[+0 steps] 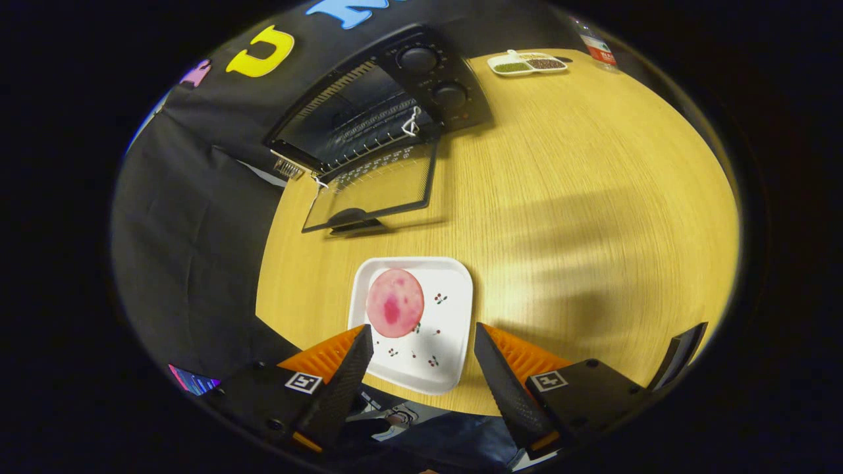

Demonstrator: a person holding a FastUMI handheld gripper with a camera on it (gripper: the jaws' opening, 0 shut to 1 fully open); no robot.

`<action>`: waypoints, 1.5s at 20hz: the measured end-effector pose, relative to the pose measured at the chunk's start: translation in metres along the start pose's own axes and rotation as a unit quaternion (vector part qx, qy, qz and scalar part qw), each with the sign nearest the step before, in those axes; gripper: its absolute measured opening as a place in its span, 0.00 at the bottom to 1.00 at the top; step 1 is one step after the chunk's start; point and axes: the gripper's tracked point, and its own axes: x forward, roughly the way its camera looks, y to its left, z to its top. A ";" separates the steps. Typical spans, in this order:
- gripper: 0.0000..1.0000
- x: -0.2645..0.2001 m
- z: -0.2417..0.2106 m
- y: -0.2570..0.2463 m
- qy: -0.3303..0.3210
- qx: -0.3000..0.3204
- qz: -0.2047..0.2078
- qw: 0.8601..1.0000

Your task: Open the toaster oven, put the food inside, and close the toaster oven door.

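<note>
- Gripper view: the gripper (421,342) hangs over the near edge of the wooden table (593,217), its two fingers (346,375) spread wide with nothing between the pads.
- A white square plate (438,336) sits at the table's near edge, between the fingers and reaching just ahead of them.
- A round pink slice of food (395,303), perhaps ham, lies on the plate's far left part, close to the left fingertip.
- The black toaster oven (388,105) stands at the table's far left corner, its glass door (375,191) folded down flat and the wire rack (369,131) showing inside.
- A small divided dish (527,64) rests near the far edge.
</note>
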 end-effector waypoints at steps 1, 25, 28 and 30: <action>0.98 0.003 -0.002 -0.004 0.012 -0.001 0.000 1.000; 0.02 0.011 -0.007 -0.004 0.018 0.097 0.020 0.995; 0.02 0.009 -0.007 0.016 0.000 0.109 0.034 0.993; 0.02 0.006 -0.008 0.032 -0.012 0.119 0.046 0.992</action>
